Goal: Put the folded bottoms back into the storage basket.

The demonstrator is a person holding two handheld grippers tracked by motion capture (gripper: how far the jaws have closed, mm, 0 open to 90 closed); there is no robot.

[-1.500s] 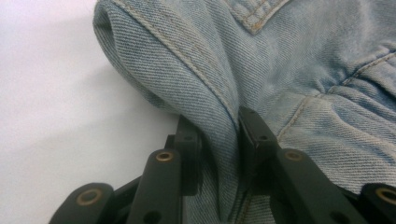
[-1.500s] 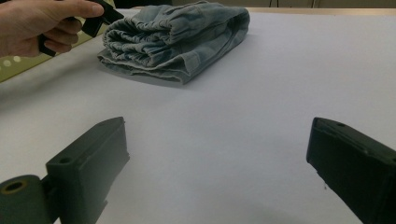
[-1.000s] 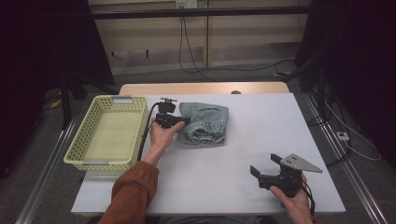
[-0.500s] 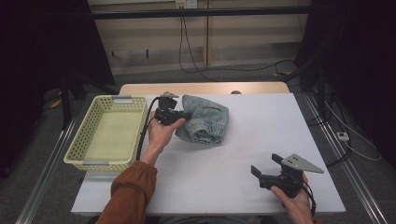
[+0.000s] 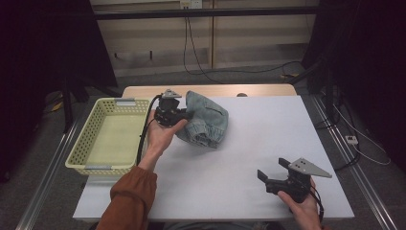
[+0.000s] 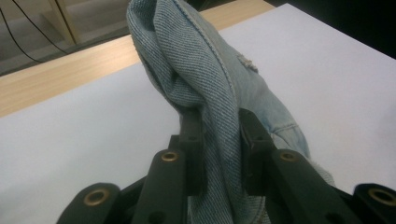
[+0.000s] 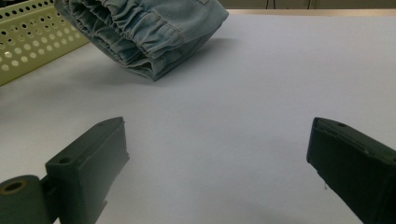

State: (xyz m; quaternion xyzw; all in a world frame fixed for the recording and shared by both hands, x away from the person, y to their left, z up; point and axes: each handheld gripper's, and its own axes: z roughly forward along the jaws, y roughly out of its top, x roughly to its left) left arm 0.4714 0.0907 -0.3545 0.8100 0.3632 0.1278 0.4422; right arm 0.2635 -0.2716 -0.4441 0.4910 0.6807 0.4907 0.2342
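A pale yellow plastic basket point(image 5: 103, 139), rectangular with perforated walls, sits on the white table point(image 5: 239, 167). Just right of the basket, the left gripper point(image 5: 184, 115) has its black jaws clamped on a fold of the light-blue denim garment point(image 5: 206, 120), twill-woven with a gathered elastic hem, which is lifted at that pinched edge. Well right of the basket, the right gripper point(image 5: 273, 173) rests with jaws spread wide around nothing.

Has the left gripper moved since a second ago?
Yes. The left gripper, shut on the denim garment, has risen and shifted toward the basket, lifting one side of the garment.
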